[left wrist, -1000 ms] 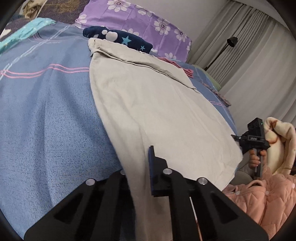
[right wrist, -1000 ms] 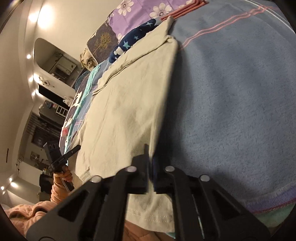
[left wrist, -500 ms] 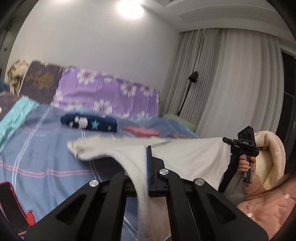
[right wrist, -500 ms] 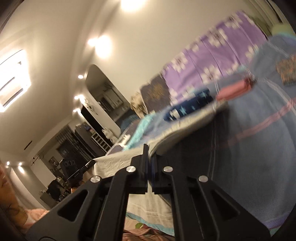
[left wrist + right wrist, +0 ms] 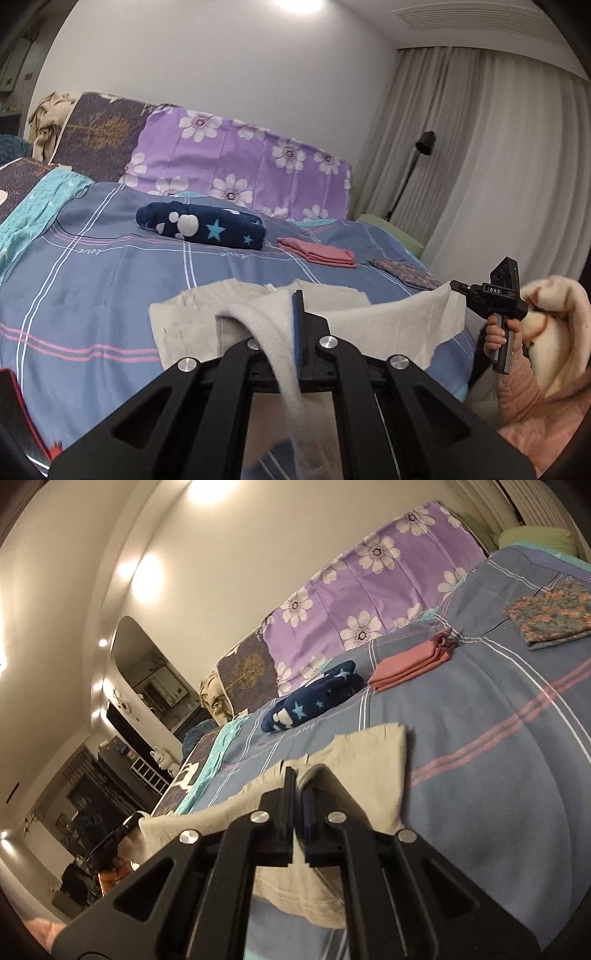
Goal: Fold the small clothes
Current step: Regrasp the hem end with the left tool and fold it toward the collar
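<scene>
Room: bedroom with pale walls, ceiling lights and long grey curtains (image 5: 498, 166); a black floor lamp (image 5: 424, 142) stands by the curtains.
Bed: wide bed (image 5: 92, 288) under a blue-grey cover with white and pink stripes, a purple flowered pillow (image 5: 240, 166) at its head.
Garment: beige garment (image 5: 388, 325) raised off the bed along its near edge, stretched between both grippers; its far part lies folded over on the cover (image 5: 369, 753).
Left gripper: left gripper (image 5: 297, 325) closed tight, a bunch of the beige cloth pinched between its jaws and hanging down over the left finger.
Right gripper: right gripper (image 5: 297, 797) closed as well, nipping the garment's other corner; from the left wrist view it shows at the right (image 5: 452, 285), with the cloth's corner at its tip.
Hand: the person's right hand (image 5: 504, 332) wraps the black handle, a pink quilted sleeve (image 5: 517, 391) below it.
Other clothes: navy rolled bundle with stars and paw prints (image 5: 203, 225) near the pillow; folded pink piece (image 5: 317, 253) just beside it; folded floral piece (image 5: 550, 620) further along, apart from the others.
Far side: teal blanket (image 5: 33, 218) along the bed's left edge.
</scene>
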A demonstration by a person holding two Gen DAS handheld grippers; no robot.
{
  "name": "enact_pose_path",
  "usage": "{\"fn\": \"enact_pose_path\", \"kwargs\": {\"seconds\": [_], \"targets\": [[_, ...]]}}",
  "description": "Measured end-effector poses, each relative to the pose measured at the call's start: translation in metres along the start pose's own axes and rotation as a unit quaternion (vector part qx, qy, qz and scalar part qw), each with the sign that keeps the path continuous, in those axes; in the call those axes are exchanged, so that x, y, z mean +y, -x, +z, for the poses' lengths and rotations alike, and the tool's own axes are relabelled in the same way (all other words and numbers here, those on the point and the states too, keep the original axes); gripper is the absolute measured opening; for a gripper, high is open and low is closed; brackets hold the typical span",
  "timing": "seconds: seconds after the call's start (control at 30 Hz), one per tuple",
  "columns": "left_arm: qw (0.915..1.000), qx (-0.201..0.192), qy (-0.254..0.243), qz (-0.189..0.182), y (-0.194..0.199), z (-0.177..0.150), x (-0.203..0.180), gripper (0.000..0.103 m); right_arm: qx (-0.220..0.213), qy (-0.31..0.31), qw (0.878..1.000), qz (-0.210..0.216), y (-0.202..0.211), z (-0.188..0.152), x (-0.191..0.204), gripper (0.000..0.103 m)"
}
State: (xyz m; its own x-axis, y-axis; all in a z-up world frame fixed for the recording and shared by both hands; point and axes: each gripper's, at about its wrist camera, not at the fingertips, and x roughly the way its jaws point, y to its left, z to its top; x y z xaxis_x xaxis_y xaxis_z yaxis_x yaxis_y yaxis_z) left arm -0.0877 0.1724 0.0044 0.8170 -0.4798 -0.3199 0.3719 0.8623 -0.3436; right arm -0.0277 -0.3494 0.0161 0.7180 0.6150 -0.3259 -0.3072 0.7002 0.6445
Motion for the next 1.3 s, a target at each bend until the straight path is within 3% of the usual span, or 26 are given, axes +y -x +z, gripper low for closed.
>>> {"fn": "enact_pose_path", "kwargs": {"seconds": [0.1,0.2,0.27,0.37,0.43,0.53,0.6,0.63,0.67,0.7,0.73,0.87,0.97,1.03,1.1,1.13,1.17,1.2,1.23,1.3], "targets": [[0.9990,0.019,0.010,0.039,-0.052,0.018,0.030,0.005,0.013,-0.009,1.000,-0.023,-0.057,0.026,-0.021,0.004],[0.9930,0.067,0.034,0.091,-0.108,0.009,0.064,0.016,0.090,-0.043,0.990,-0.098,-0.130,0.022,-0.062,0.008],[0.9872,0.102,0.056,0.109,-0.133,-0.007,0.086,0.022,0.122,-0.065,0.984,-0.111,-0.153,0.009,-0.083,0.008],[0.9774,0.149,0.097,0.114,-0.150,-0.035,0.111,0.034,0.139,-0.089,0.981,-0.100,-0.156,-0.006,-0.101,0.015],[0.9772,0.156,0.090,0.112,-0.145,-0.043,0.110,0.037,0.142,-0.078,0.981,-0.103,-0.148,-0.008,-0.101,0.027],[0.9781,0.158,0.079,0.110,-0.132,-0.047,0.107,0.045,0.151,-0.051,0.982,-0.105,-0.138,-0.009,-0.095,0.029],[0.9778,0.163,0.074,0.108,-0.130,-0.048,0.105,0.044,0.161,-0.023,0.980,-0.112,-0.135,-0.012,-0.089,0.024],[0.9773,0.167,0.068,0.110,-0.131,-0.047,0.104,0.039,0.163,-0.004,0.979,-0.125,-0.134,-0.014,-0.083,0.013],[0.9763,0.173,0.059,0.116,-0.133,-0.049,0.104,0.020,0.162,0.004,0.978,-0.132,-0.132,-0.013,-0.081,0.008],[0.9746,0.181,0.051,0.122,-0.134,-0.049,0.102,0.008,0.158,0.005,0.978,-0.135,-0.129,-0.011,-0.080,0.004],[0.9736,0.185,0.048,0.125,-0.135,-0.048,0.102,0.006,0.149,-0.001,0.981,-0.126,-0.126,-0.007,-0.077,0.003],[0.9791,0.165,0.057,0.105,-0.123,-0.032,0.093,0.005,0.115,-0.026,0.990,-0.073,-0.116,0.015,-0.065,0.002],[0.9859,0.127,0.078,0.075,-0.116,-0.001,0.090,0.005,0.088,-0.045,0.994,-0.049,-0.120,0.046,-0.061,0.001],[0.9882,0.090,0.096,0.079,-0.124,0.031,0.098,0.006,0.068,-0.060,0.994,-0.064,-0.135,0.073,-0.065,0.001],[0.9857,0.073,0.104,0.111,-0.142,0.050,0.111,0.013,0.062,-0.071,0.990,-0.106,-0.162,0.097,-0.076,0.001],[0.9814,0.071,0.105,0.144,-0.156,0.057,0.122,0.026,0.063,-0.071,0.985,-0.141,-0.173,0.103,-0.081,0.001],[0.9755,0.076,0.111,0.174,-0.166,0.059,0.132,0.028,0.068,-0.067,0.978,-0.185,-0.183,0.104,-0.085,0.001],[0.9684,0.092,0.123,0.196,-0.174,0.057,0.142,0.028,0.075,-0.061,0.976,-0.194,-0.186,0.102,-0.085,0.002],[0.9678,0.099,0.130,0.191,-0.176,0.053,0.144,0.028,0.089,-0.040,0.979,-0.177,-0.186,0.094,-0.080,0.002],[0.9742,0.104,0.115,0.164,-0.169,0.038,0.140,0.039,0.116,0.015,0.979,-0.166,-0.180,0.078,-0.071,0.004]]}}
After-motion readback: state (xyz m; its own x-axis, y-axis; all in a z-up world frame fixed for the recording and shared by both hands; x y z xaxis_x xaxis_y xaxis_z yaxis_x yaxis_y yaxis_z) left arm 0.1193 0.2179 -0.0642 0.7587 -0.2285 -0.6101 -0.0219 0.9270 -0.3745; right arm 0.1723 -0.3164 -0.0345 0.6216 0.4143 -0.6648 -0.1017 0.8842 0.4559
